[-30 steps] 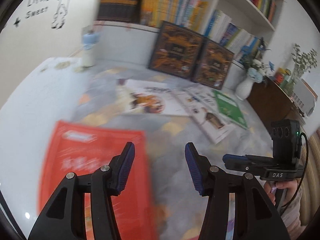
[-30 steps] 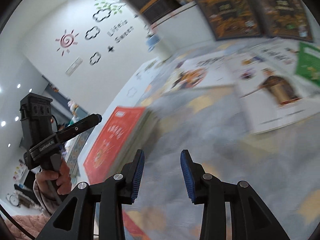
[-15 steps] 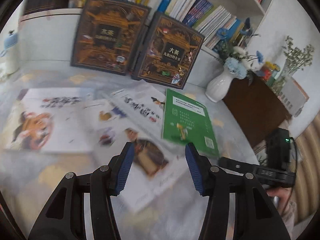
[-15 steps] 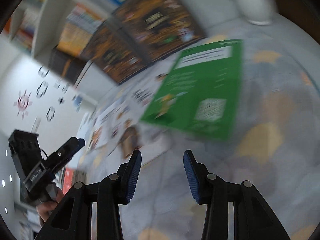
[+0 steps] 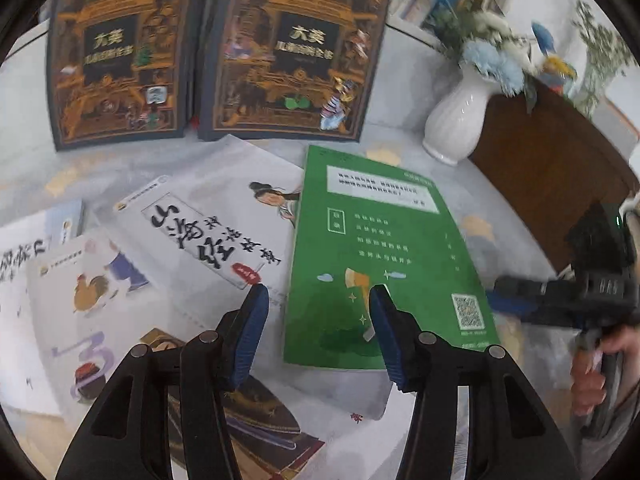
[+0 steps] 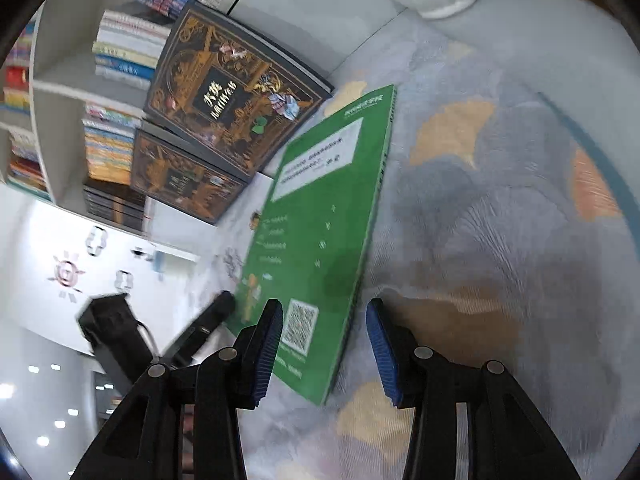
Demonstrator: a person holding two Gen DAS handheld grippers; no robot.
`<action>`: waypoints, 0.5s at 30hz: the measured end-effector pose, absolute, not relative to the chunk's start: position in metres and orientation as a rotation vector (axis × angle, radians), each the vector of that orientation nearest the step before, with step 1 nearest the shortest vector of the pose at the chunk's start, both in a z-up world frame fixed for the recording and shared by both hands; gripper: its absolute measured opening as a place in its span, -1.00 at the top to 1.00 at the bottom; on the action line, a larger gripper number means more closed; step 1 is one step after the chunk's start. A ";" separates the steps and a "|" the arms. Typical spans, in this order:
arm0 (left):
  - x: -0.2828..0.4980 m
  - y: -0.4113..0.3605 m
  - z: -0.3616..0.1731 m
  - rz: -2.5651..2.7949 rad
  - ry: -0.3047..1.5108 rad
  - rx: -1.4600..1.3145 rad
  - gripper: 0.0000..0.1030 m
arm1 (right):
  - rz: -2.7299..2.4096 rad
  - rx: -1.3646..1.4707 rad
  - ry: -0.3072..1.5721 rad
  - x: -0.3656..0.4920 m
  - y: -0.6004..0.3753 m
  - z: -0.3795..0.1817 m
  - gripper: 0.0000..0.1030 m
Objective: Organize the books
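From the left wrist, the left claw (image 5: 316, 316) stands partly open with nothing between its pads, hovering over the near left edge of the green book (image 5: 380, 264), which lies flat on a patterned cloth (image 5: 492, 240). White picture books (image 5: 208, 232) lie to the claw's left; two dark ornate books (image 5: 208, 52) stand beyond.

From the right wrist, the right claw (image 6: 324, 340) is also partly open and empty, the green book's (image 6: 320, 220) near right corner just ahead between its fingers. The left claw (image 6: 200, 328) sits to its left.
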State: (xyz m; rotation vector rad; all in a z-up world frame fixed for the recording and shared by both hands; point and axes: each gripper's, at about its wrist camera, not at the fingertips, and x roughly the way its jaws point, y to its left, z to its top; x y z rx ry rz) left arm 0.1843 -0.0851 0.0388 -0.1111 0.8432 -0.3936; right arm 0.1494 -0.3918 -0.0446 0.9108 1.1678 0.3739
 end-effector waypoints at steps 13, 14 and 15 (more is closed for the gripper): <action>0.185 -0.090 0.036 -0.436 0.833 -0.120 0.04 | 0.539 1.008 1.025 0.159 -0.390 -0.052 0.30; 0.184 -0.092 0.036 -0.435 0.831 -0.107 0.04 | 0.539 1.005 1.030 0.161 -0.388 -0.051 0.30; 0.184 -0.095 0.036 -0.432 0.829 -0.087 0.04 | 0.528 0.997 1.032 0.161 -0.387 -0.050 0.32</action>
